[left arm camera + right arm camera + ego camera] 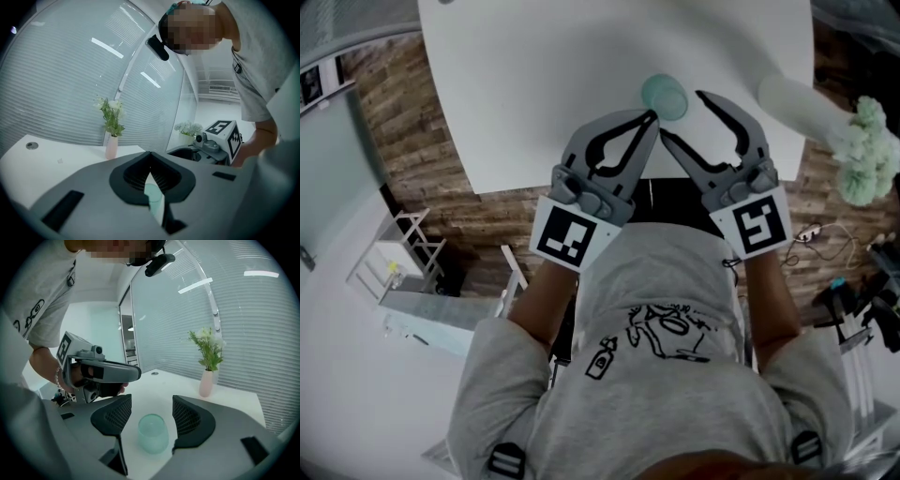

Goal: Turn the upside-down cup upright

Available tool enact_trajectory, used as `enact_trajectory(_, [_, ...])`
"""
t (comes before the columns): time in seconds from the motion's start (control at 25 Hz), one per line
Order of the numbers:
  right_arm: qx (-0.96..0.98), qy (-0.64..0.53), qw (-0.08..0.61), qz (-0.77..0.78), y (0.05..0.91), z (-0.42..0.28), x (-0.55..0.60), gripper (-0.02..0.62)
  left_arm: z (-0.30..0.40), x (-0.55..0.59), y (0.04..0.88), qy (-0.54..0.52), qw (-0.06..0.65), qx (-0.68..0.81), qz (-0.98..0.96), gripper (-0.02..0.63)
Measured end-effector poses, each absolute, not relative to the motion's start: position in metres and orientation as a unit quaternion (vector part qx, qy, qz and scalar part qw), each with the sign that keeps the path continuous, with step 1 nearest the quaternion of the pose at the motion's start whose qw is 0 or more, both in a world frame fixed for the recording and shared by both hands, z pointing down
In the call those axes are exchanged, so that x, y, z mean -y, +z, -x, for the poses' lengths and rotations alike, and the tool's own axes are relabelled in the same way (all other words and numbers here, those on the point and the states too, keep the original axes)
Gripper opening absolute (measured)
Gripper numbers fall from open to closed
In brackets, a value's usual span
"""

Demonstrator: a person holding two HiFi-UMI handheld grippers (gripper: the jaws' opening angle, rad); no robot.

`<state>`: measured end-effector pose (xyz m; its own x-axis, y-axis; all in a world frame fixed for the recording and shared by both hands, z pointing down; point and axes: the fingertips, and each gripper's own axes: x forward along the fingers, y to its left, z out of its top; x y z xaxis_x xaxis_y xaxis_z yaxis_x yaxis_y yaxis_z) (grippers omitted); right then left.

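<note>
Progress on the turn itself was nil: the cup [153, 433] stood mouth down on the table [534, 94], base up, with neither tool touching it. Your right gripper [151, 414] had its jaws wide apart. The cup sat just ahead of them, lined up with the gap but not yet between the pads. Your left gripper [151, 157] was closed on nothing. Its tips lay close beside the cup, which showed only as a sliver past the tips in that gripper's own view.

By my reading you had finished the approach and nothing more. Nearly everything was left to do:
- push the right gripper forward until the pads flanked the cup's wall;
- close on it and lift it clear of the table;
- roll it over and set it down on its base;
- let go.

The left gripper looked spare for this, unless you meant it to steady the cup.
</note>
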<state>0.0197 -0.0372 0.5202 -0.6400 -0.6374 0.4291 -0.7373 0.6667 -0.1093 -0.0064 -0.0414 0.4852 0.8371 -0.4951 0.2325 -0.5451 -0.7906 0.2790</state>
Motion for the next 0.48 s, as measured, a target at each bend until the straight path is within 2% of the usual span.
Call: enact_trajectory(0.48, [0.895,0.135,0.188,-0.382,0.553,-0.014,0.040,0.307,0.011,0.044,0.519,0.089,0.154,0.287,-0.941,0.003])
